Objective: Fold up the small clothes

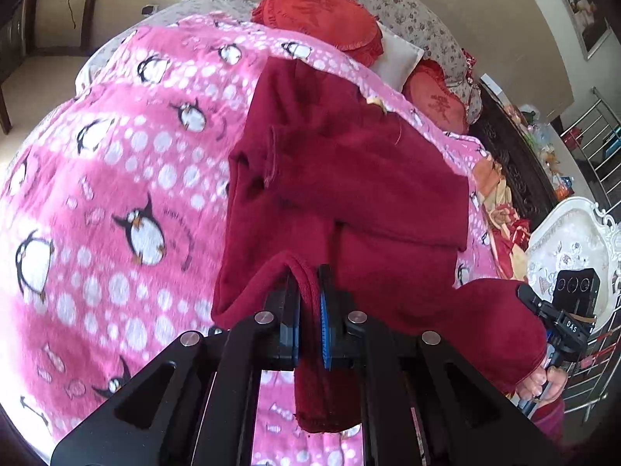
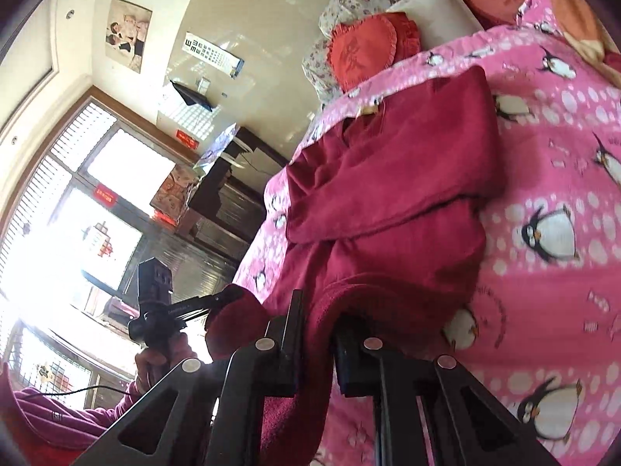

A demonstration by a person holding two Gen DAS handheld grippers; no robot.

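A dark red knitted garment (image 1: 349, 178) lies partly folded on a pink penguin blanket (image 1: 116, 194), its near edge lifted off the bed. My left gripper (image 1: 309, 310) is shut on that near hem, with cloth pinched between the black and blue pads and hanging below. In the right wrist view the same garment (image 2: 396, 178) stretches away over the blanket (image 2: 551, 178), and my right gripper (image 2: 318, 334) is shut on another part of the raised hem, the fabric draped over its fingers. Each view shows the other gripper at the side, held in a hand.
Red heart cushions (image 1: 322, 11) and floral pillows (image 1: 407, 11) lie at the head of the bed. A white ornate chair (image 1: 566, 244) and metal rails stand to the right. A bright window (image 2: 77, 202) and dark furniture (image 2: 233, 178) fill the left of the right wrist view.
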